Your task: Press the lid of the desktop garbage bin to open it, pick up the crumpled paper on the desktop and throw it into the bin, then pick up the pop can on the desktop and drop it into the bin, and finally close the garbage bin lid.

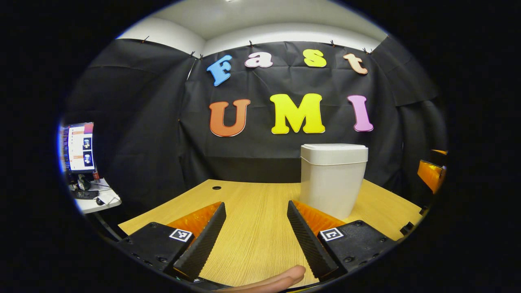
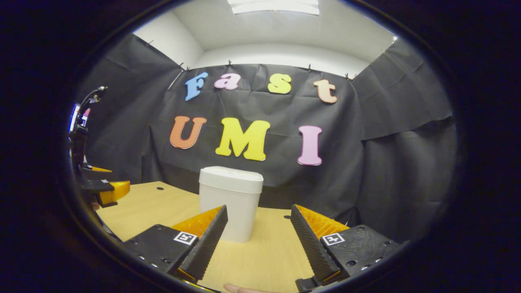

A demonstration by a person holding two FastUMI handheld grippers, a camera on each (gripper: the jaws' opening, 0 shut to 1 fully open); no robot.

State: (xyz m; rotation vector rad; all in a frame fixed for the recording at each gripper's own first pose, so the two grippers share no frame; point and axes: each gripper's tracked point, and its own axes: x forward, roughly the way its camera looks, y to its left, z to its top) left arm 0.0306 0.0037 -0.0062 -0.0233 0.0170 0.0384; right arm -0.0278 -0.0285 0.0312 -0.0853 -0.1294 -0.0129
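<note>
I'm looking across the wooden worktop (image 1: 252,228) from both cameras, and its pale grain is running out toward the black cloth wall. Standing on it is the white garbage bin (image 1: 333,179), upright, lid (image 1: 333,153) down flat on its top; in the left gripper view it is sitting right of centre, just beyond my right finger, and in the right gripper view it (image 2: 230,203) is rising behind my left finger, near the worktop's back edge. My left hand-held gripper (image 1: 256,228) is hovering low over bare wood with its fingers spread wide apart, gripping nothing. My right hand-held gripper (image 2: 258,236) is doing the same, fingers well apart and nothing between them, bin still clear of both. In the right gripper view I'm catching the left hand-held gripper off at the far left edge, over the worktop's corner. Off to the left in the left gripper view a monitor (image 1: 78,147) is glowing on a small white side table (image 1: 101,201), with a keyboard (image 1: 84,194) in front of it. A small round hole (image 1: 216,188) is showing in the worktop near the back. A fingertip (image 1: 285,280) is poking in at the bottom edge.
</note>
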